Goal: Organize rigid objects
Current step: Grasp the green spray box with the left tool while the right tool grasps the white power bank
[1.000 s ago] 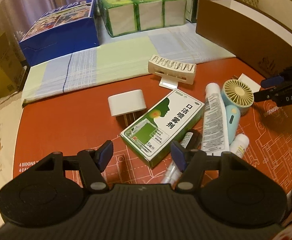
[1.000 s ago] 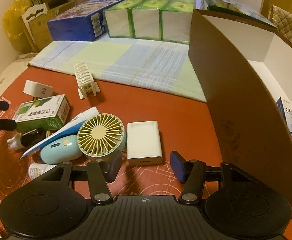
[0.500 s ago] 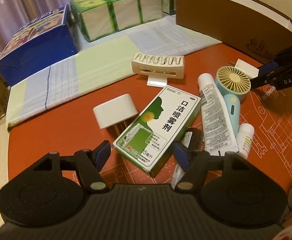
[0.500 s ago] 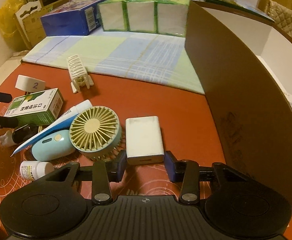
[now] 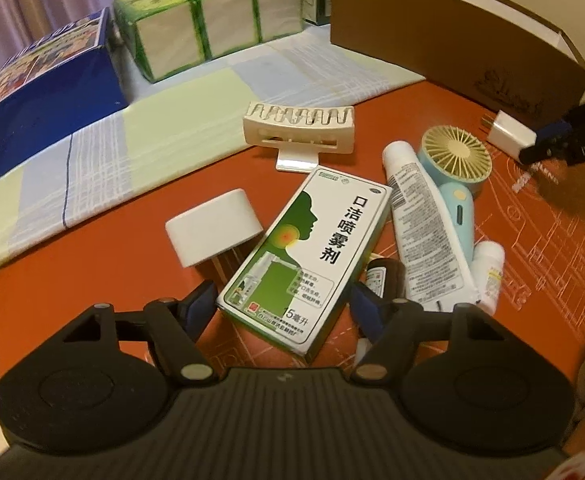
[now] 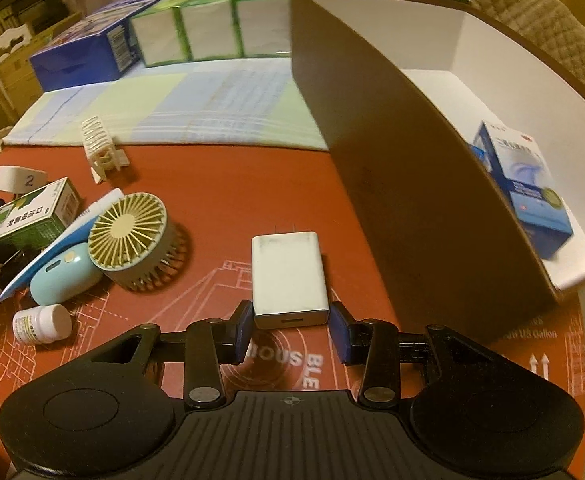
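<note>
A pick-up step is judged to be in hand on both sides. At the lower centre of the right wrist view, a white charger (image 6: 289, 278) is clamped at its near end by the right gripper (image 6: 290, 330), whose jaws have just been closing; its prongs point toward the top of the frame. The charger is plain white, block-shaped with rounded edges, and a slot is seen in its near face. It is seen just left of the brown box (image 6: 412, 200) filling the right of the frame, in which a blue carton (image 6: 528, 196) already lies. The next move is judged to call for a lift over the box wall and a release inside.

In the left wrist view, the left gripper (image 5: 282, 306) is held with jaws wide apart, having just been opening, and the near end of a green-and-white medicine box (image 5: 312, 256) lies between them at lower centre, not yet pressed. A closing of the jaws on its long sides is judged to be needed next
</note>
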Available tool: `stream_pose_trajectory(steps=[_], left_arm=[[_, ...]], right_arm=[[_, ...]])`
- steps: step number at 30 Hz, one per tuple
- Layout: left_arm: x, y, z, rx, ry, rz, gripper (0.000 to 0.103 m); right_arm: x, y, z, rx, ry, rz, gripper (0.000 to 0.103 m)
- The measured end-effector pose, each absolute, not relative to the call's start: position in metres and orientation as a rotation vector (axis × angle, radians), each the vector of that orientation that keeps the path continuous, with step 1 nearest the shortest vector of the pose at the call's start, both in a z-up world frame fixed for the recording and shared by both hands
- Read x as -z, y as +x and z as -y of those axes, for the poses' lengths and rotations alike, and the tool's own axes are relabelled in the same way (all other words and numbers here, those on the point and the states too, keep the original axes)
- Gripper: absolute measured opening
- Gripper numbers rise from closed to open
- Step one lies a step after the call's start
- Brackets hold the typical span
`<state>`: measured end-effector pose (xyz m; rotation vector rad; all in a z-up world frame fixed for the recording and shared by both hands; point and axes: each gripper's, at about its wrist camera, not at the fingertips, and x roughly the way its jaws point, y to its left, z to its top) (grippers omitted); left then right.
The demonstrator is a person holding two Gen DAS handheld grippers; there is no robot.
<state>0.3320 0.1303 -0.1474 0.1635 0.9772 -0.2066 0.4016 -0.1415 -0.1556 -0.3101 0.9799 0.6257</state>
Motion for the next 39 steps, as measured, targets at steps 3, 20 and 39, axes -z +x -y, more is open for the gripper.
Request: stream_pose_trajectory(steps=[3,20,39], left_arm=[[0.145,0.327,-0.124,0.192,0.130,-0.982,0.060],[0.138,0.325,-0.084,0.070,0.035,-1.046,0.053],[0.146,0.376,-0.075,-0.009,0.022,-1.087,0.053]], right_arm=[[0.154,0.399,0.147,-0.618,-0.303,-0.982,0.038],[0.153,0.390,0.163,-0.601,-0.295,-0.984,0.038],[0.147,0.404,0.161,-0.606,-0.245,-1.008,0.053]])
